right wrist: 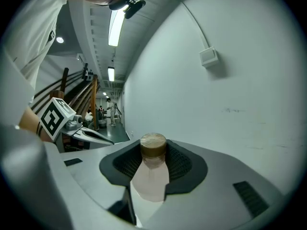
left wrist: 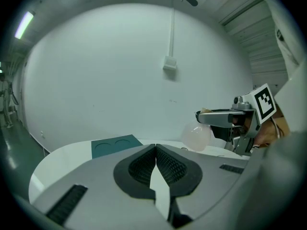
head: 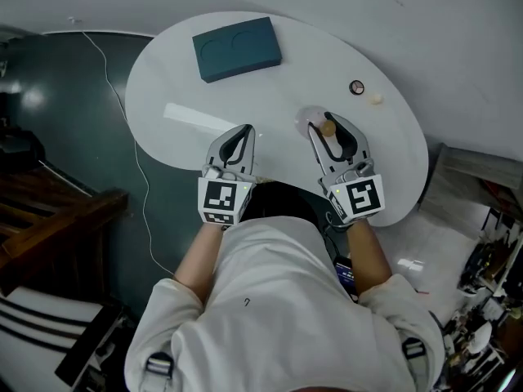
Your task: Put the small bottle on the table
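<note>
The small bottle is translucent with a tan cap. My right gripper is shut on its neck, and the cap stands up between the pads in the right gripper view. The left gripper view shows the bottle's pale body hanging below the right gripper, above the white oval table. My left gripper hovers over the table's near edge, to the left of the right one. Its jaws are shut with nothing between them.
A dark teal tray with two round hollows lies at the table's far side. A small dark round piece and a cream bit sit at the right. A thin white cable runs down the dark floor, left of the table. Dark wooden furniture stands at the left.
</note>
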The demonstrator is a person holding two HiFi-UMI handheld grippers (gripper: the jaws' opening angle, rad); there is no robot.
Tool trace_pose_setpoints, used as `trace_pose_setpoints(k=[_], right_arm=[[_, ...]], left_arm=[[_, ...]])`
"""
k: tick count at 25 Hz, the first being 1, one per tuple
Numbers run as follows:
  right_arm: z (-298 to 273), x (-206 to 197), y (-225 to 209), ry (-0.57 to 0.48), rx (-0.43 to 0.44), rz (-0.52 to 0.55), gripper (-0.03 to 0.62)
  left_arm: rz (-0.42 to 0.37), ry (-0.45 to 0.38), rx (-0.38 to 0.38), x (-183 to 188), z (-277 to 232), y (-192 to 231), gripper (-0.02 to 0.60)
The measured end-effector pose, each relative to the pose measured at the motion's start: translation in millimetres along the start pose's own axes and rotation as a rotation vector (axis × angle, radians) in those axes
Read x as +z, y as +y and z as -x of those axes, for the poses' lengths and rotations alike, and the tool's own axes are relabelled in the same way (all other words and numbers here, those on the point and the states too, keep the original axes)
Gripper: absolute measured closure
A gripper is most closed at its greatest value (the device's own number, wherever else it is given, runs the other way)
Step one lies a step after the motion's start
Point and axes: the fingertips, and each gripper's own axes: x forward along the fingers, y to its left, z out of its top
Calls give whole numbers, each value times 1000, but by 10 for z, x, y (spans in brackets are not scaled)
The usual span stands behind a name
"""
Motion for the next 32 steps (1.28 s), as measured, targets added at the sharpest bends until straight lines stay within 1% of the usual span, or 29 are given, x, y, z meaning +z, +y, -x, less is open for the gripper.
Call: trace_pose_setpoints(k=[6, 11, 19, 32], right_arm=[[-362, -94, 36, 31, 129, 24, 454], [-558, -157, 62, 54, 181, 27, 454], [-766, -290, 31, 91, 222, 26, 454], [-1012, -525, 23, 145, 247, 28, 454]], left_arm=[[47, 35, 110, -140, 55, 180, 561], [93, 51, 168, -241, 75, 302, 561], [140, 82, 216, -434, 37, 374, 561], [167, 117, 232, -635, -37, 400, 561]])
